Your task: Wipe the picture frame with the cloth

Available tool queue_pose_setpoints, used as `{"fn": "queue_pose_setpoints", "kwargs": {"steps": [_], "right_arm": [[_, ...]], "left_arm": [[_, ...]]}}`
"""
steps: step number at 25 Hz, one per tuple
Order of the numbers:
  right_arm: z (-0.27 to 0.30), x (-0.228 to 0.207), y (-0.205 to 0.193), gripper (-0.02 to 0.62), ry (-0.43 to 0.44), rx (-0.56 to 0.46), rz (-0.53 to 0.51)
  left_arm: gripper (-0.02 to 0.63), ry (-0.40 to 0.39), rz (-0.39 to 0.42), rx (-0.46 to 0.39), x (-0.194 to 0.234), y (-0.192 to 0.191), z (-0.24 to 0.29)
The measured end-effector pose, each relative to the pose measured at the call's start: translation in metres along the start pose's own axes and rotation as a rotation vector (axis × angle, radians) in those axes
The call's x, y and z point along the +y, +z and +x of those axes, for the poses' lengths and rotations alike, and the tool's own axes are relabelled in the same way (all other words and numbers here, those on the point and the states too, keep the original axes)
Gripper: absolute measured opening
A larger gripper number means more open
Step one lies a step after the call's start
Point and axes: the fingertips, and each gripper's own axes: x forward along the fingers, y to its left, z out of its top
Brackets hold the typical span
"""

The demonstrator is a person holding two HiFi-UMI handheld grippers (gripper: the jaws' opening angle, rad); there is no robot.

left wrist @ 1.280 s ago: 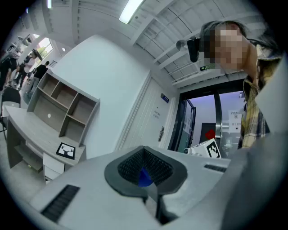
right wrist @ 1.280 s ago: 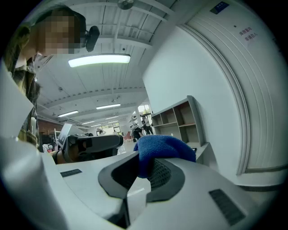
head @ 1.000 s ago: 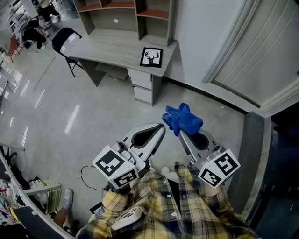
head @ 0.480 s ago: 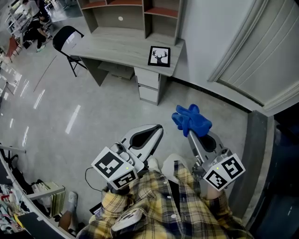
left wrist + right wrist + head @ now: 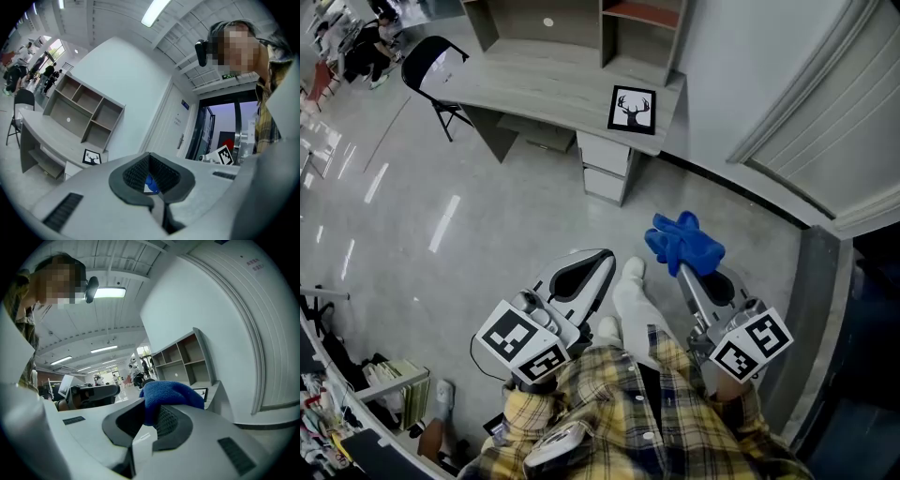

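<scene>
Closest in is the person's yellow checked shirt [image 5: 628, 412], with a pale trouser leg and shoe [image 5: 628, 286] stepping out between the two claws. The left claw [image 5: 602, 262] has its jaws pressed together with nothing in them. The right claw [image 5: 680, 270] is clamped on a blue cloth [image 5: 684, 242], which bunches up over the tips; in the right gripper view the cloth [image 5: 171, 392] fills the gap between the jaws and bulges above them. Both claws hang over the grey floor [image 5: 506, 234].

Farther off, against the white wall, stands a grey counter [image 5: 534, 84] with drawers [image 5: 605, 169] under its right end. The picture frame [image 5: 633, 110], a black deer head on white, lies flat on the counter's right end by the front edge, well apart from the cloth and both claws. Open shelves [image 5: 581, 19] stand at the back of the counter, and a black chair [image 5: 431, 70] is at its left end.
</scene>
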Motion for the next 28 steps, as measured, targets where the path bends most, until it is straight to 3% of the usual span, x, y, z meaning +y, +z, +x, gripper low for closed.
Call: {"fn": "queue_pose_setpoints", "kwargs": {"steps": [9,16,28], "right_arm": [[0.094,-0.072,0.046,0.046,0.060,0.024,-0.005],[0.136,-0.141,0.096,0.046,0.066,-0.014,-0.015],[0.203,-0.199,0.119,0.046,0.069,-0.014,0.042]], "left_arm": [[0.006,0.059,-0.009,-0.022,0.094,0.045,0.077],[0.006,0.084,0.029,-0.038,0.145,0.088,0.149],[0.006,0.076,0.025,-0.033,0.211,0.116,0.211]]}}
